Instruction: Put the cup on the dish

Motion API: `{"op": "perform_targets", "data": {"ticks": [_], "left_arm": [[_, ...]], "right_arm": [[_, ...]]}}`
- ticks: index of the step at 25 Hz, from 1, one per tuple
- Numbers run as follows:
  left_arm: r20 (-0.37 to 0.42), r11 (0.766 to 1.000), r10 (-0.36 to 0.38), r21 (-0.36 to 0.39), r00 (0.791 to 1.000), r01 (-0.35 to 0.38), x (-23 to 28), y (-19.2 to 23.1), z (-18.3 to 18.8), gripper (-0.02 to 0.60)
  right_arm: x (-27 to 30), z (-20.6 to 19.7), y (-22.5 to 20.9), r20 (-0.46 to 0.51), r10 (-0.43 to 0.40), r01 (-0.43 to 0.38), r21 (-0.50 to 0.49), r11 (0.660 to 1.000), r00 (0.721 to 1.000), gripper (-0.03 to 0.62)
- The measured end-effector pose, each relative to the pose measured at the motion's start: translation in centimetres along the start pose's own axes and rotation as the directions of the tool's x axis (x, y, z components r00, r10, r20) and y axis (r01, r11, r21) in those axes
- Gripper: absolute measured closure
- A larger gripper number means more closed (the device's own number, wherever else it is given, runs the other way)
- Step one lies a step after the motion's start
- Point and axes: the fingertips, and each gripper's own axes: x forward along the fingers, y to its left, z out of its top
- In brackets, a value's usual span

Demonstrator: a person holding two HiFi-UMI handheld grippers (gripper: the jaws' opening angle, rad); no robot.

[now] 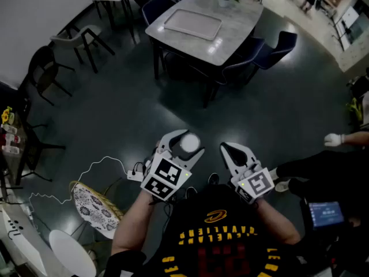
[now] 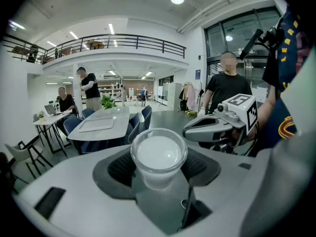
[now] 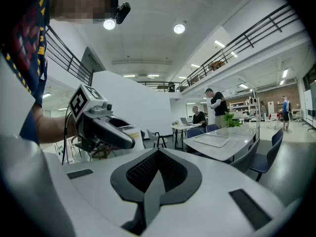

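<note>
1. Left gripper (image 1: 185,145) nearest: jaws spread wide and gripping the cup (image 2: 158,152), pads against both sides of its wall. Cup clear, mouth up, long axis near upright, carried in the air above the dark floor (image 1: 144,108).
2. Right gripper (image 1: 229,150) just right of the left one and apart from it: jaws fully together, nothing between them.
3. Dish not identified with certainty in any view. Patterned round piece (image 1: 95,209) near left, beside the left forearm; plate or seat cushion, cannot tell. Flat tray (image 1: 193,23) on the grey table (image 1: 236,16), far ahead across open floor.
4. Judgement: left side carries the load. Either candidate lies well apart from the cup, so travel needed before any set-down.
5. Possible obstructions: dark chairs (image 1: 271,51) round the table, white cable (image 1: 104,163) on the floor near left, a second person's gloved hand (image 1: 333,139) at the right edge.
</note>
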Motion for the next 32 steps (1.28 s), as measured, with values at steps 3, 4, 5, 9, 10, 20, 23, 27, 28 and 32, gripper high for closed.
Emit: {"op": "perform_targets", "data": {"ticks": [3,4,5,9,10,20,23,27,28,32], "left_arm": [[-0.005,1.0,0.008,0.0,1.0,-0.008,0.6,0.0,-0.4,0.318],[-0.005,1.0,0.007,-0.002,1.0,-0.007,0.8,-0.2,-0.4,0.319],[-0.006,1.0,0.006,-0.004,1.0,-0.006,0.9,-0.4,-0.5,0.319],[-0.011,1.0,0.007,0.003,1.0,-0.007,1.1,-1.6,-0.4,0.319],[-0.009,1.0,0.005,0.004,1.0,-0.005,1.1,-1.9,-0.3,0.319],[0.033,0.998,-0.05,0.043,0.998,0.049,0.1,-3.3,2.3,0.319],[-0.002,0.993,-0.068,0.093,0.998,0.068,-0.3,-3.6,2.8,0.319],[-0.033,0.992,-0.07,0.102,0.997,0.073,-0.3,-3.4,2.9,0.319],[-0.037,0.992,-0.074,0.097,0.997,0.077,-0.2,-3.4,3.0,0.319],[-0.046,0.992,-0.097,0.077,0.994,0.101,0.8,-3.3,3.5,0.318]], "right_arm": [[-0.1,-0.5,-0.4,0.018,-0.003,0.003,0.014,1.0,1.0,0.591],[-0.3,-0.7,-0.5,0.017,-0.007,0.007,0.02,1.0,1.0,0.591],[-0.6,-0.8,-0.6,0.014,-0.011,0.011,0.026,1.0,1.0,0.591],[-1.9,-1.2,-0.6,0.014,-0.016,0.016,0.035,0.999,1.0,0.591],[-2.2,-1.3,-0.6,0.015,-0.02,0.019,0.04,0.999,1.0,0.591],[-1.1,-0.4,2.2,0.029,0.079,-0.077,-0.076,0.994,0.996,0.387],[-0.3,0.6,3.6,0.044,0.13,-0.124,-0.115,0.986,0.991,0.372],[0.2,0.0,4.7,0.04,0.149,-0.143,-0.13,0.981,0.988,0.372],[0.3,0.0,4.9,0.039,0.147,-0.141,-0.131,0.981,0.988,0.372],[1.4,-0.4,4.6,0.029,0.134,-0.128,-0.147,0.981,0.991,0.37]]}}
